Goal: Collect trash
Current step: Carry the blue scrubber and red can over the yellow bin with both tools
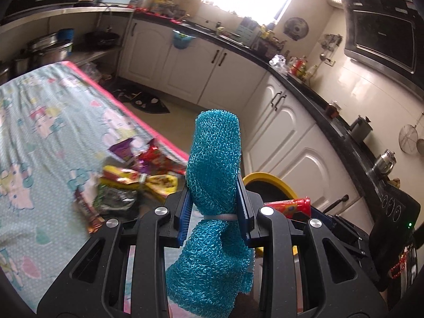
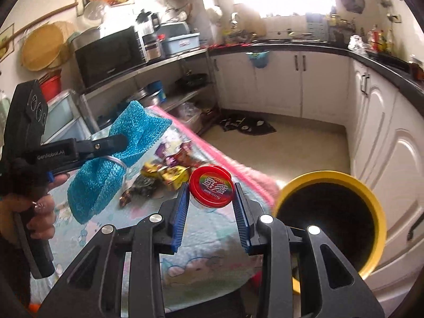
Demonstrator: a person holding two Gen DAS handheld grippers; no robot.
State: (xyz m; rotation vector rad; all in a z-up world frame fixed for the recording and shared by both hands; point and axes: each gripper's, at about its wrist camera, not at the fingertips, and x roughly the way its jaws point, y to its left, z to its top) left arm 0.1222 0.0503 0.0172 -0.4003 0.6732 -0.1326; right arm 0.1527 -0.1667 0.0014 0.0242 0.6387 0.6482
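Note:
My left gripper (image 1: 213,188) is shut on a teal mesh scrubber (image 1: 216,159) tied at its waist with a white band; the scrubber (image 2: 124,143) hangs from the left gripper (image 2: 124,140) at the left of the right wrist view. My right gripper (image 2: 212,182) is shut on a small round tub with a red lid (image 2: 212,182), held above the table's edge; the tub (image 1: 288,206) shows side-on in the left wrist view. A yellow-rimmed bin (image 2: 331,220) with a dark inside stands just right of the tub. Several snack wrappers (image 1: 137,177) lie on the patterned tablecloth (image 1: 53,137).
White cabinets (image 1: 278,132) under a black counter run along the back and right. A dark mat (image 2: 246,124) lies on the beige floor. A metal shelf with a microwave (image 2: 108,55) and pots stands behind the table. A person's hand (image 2: 39,212) grips the left tool's handle.

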